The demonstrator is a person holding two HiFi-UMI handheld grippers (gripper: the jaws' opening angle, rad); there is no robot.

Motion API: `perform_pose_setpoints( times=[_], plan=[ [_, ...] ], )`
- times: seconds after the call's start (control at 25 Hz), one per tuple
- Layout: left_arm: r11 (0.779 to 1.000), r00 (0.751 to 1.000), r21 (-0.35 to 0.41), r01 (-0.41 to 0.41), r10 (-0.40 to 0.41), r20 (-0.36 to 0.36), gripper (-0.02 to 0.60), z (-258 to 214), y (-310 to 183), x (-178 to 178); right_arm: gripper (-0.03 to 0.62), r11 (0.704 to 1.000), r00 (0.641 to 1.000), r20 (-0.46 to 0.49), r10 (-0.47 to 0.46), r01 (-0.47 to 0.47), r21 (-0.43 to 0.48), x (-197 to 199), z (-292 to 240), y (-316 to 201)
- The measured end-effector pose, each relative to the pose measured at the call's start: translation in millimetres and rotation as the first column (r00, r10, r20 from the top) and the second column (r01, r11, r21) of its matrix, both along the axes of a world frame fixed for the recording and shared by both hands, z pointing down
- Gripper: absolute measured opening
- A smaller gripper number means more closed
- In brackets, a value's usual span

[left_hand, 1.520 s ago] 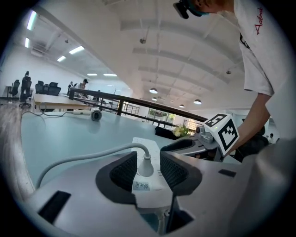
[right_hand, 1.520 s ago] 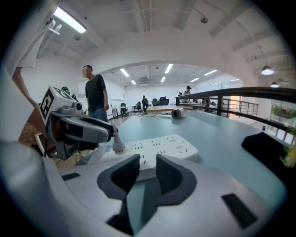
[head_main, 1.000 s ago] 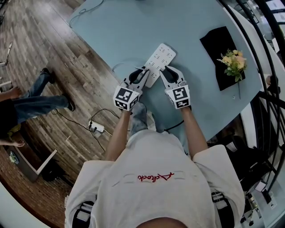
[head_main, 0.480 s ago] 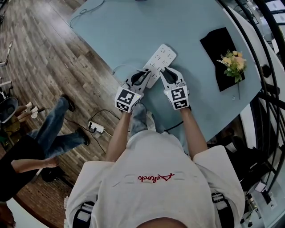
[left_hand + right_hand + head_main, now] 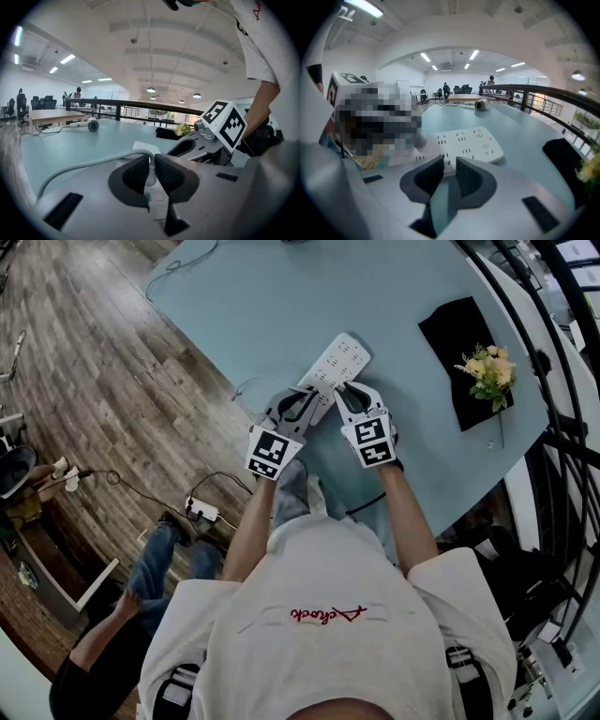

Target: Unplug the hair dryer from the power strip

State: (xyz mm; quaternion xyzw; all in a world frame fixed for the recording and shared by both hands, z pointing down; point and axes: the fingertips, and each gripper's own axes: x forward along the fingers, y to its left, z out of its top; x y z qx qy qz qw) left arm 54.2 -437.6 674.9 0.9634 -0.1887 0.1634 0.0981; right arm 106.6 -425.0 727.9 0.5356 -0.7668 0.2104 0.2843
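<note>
Left hand-held gripper (image 5: 151, 165): jaws have just been closing and now clamp the white plug (image 5: 150, 177), which is seated in the power strip (image 5: 339, 360) on the counter (image 5: 281, 306). The hair dryer (image 5: 93, 124) lies at the counter's far side. Right hand-held gripper (image 5: 449, 169): jaws, just closing, stand narrowly apart at the strip's near edge, gripping nothing.

Red script on shirt (image 5: 328, 638): illegible.
</note>
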Motion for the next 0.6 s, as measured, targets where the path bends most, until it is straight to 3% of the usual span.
perform_pose_setpoints(
  times=[0.24,0.44,0.6],
  plan=[
    [0.998,0.998,0.06,-0.016,0.012,0.059,0.041,1.4,4.1,3.4,0.081,0.999,0.999,-0.033,-0.009,0.007,-0.041,-1.1,0.8,-1.3],
    [0.991,0.999,0.135,-0.011,0.015,-0.03,0.041,-35.5,-0.4,15.1,0.066,0.999,0.998,-0.054,-0.014,0.012,-0.045,-6.2,2.4,-9.0],
    [0.992,1.0,0.125,-0.006,0.009,-0.021,0.041,-36.9,-6.9,9.6,0.066,0.999,0.999,-0.042,-0.01,0.008,-0.044,-8.9,2.7,-9.5]
  ],
)
